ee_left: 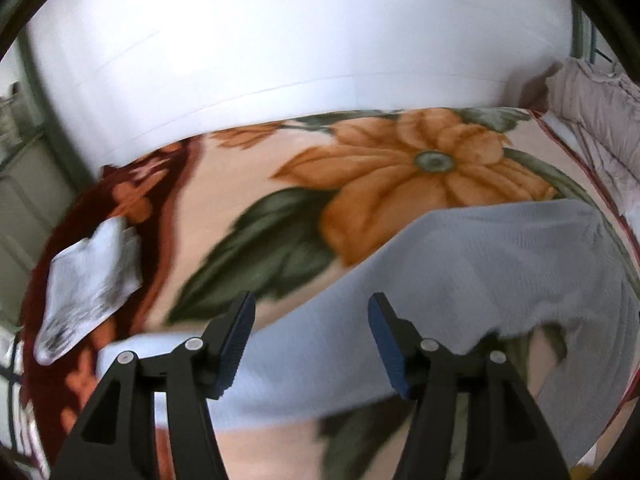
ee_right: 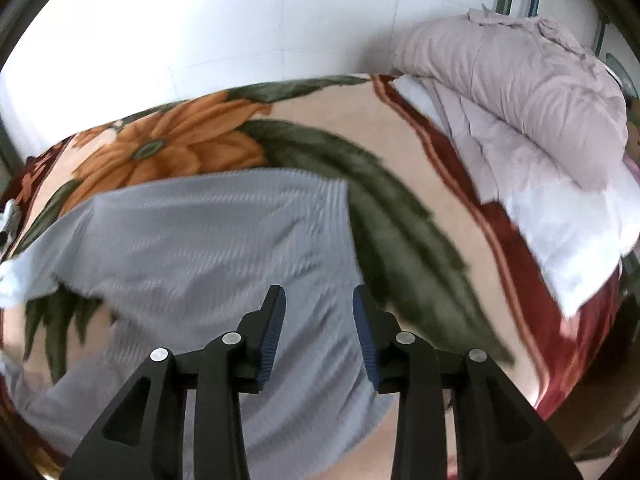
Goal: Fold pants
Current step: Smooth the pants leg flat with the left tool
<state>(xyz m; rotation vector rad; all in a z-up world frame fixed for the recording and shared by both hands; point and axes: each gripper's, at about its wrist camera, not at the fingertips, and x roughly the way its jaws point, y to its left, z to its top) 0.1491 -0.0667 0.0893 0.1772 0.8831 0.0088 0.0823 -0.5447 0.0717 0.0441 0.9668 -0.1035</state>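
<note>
Grey pants (ee_right: 208, 248), 1 pair on 1 floral blanket (ee_left: 248, 184), 1 white sock (ee_left: 92, 272), 1 quilt (ee_right: 520, 96), 2 grippers, left (ee_left: 312, 312) wide and empty, right (ee_right: 319, 300) narrower, empty.

1. Right gripper (ee_right: 319, 304): jaws parted, nothing between the pads.
2. Grey ribbed pants (ee_right: 208, 248): lying below it on floral blanket (ee_right: 400, 140).
3. Lilac quilt (ee_right: 528, 92): bunched at upper right.

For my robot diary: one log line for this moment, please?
left tool: open | right tool: open | ribbed grey fabric pants: released, on floral blanket
</note>
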